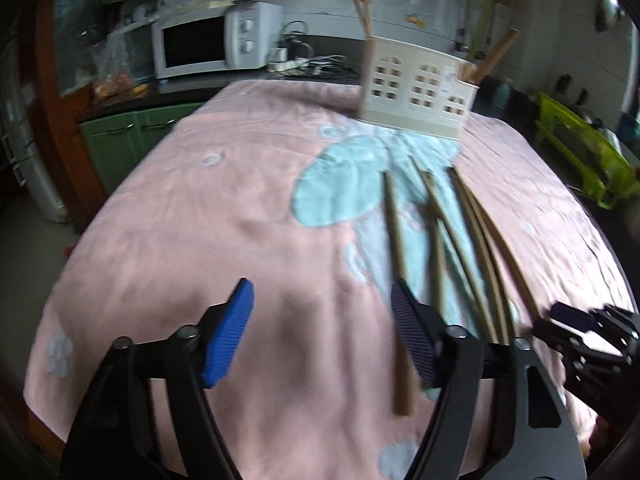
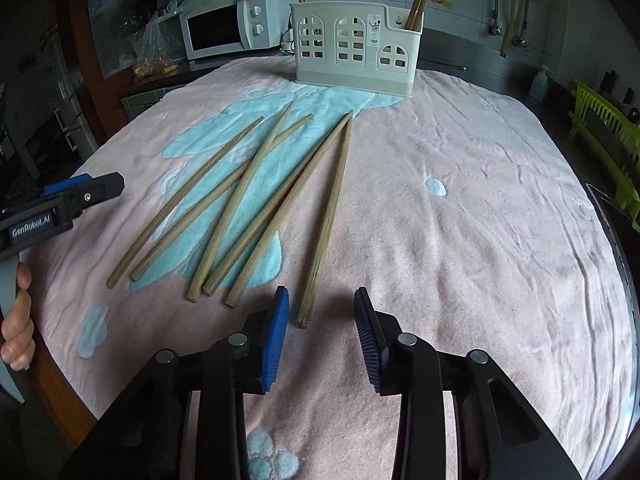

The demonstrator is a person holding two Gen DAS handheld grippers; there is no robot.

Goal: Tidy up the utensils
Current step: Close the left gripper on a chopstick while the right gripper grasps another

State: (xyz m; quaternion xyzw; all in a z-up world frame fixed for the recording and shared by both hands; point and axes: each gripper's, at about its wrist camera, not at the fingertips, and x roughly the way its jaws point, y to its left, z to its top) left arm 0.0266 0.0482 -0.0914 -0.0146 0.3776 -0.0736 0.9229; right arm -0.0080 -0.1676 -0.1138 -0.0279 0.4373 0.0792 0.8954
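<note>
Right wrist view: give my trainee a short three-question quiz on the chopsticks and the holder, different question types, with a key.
1. How many loose chopsticks lie on the pink towel?
2. True or false: the right gripper is clamped on the nearest chopstick.
3. Multiple choice: in the cream utensil holder, chopsticks stand in
A. the middle compartment only
B. the left and right end compartments
C. none of the compartments

Key:
1. Six.
2. False: its jaws stand apart, the chopstick's end just ahead of the left pad, untouched.
3. B.
</note>
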